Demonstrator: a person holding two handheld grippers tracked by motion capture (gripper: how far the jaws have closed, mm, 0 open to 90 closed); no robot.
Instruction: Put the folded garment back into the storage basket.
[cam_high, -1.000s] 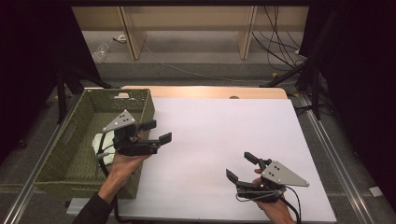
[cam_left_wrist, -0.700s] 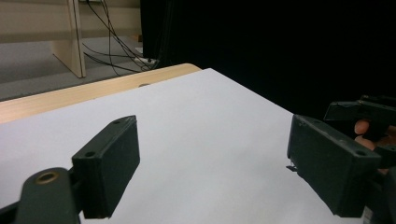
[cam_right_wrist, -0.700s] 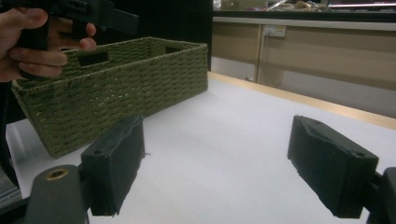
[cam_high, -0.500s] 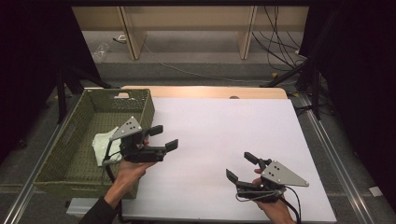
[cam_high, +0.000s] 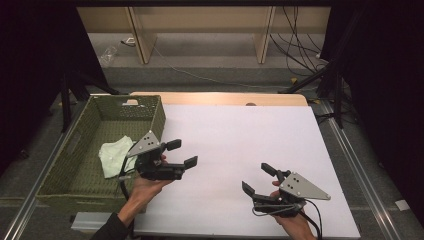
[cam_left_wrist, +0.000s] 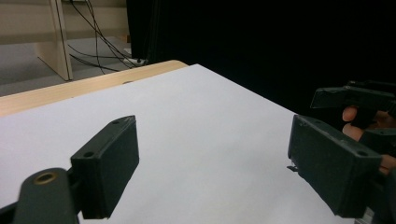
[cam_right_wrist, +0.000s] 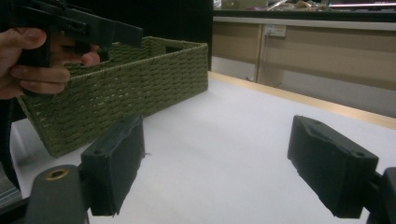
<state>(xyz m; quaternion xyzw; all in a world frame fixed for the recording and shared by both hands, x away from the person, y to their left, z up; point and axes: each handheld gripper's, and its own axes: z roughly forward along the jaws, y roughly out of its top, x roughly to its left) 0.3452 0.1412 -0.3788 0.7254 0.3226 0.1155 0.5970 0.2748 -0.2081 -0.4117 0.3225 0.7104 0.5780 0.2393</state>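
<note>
Both the left gripper (cam_high: 181, 153) and right gripper (cam_high: 258, 179) gape wide, holding nothing; risk: left cable snagging the basket (cam_high: 159, 116) at the table's left edge, dragging the cloth (cam_high: 114, 154)

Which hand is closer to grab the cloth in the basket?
The left gripper: it hovers open right beside the green basket holding the pale cloth. The right gripper sits across the table.
</note>
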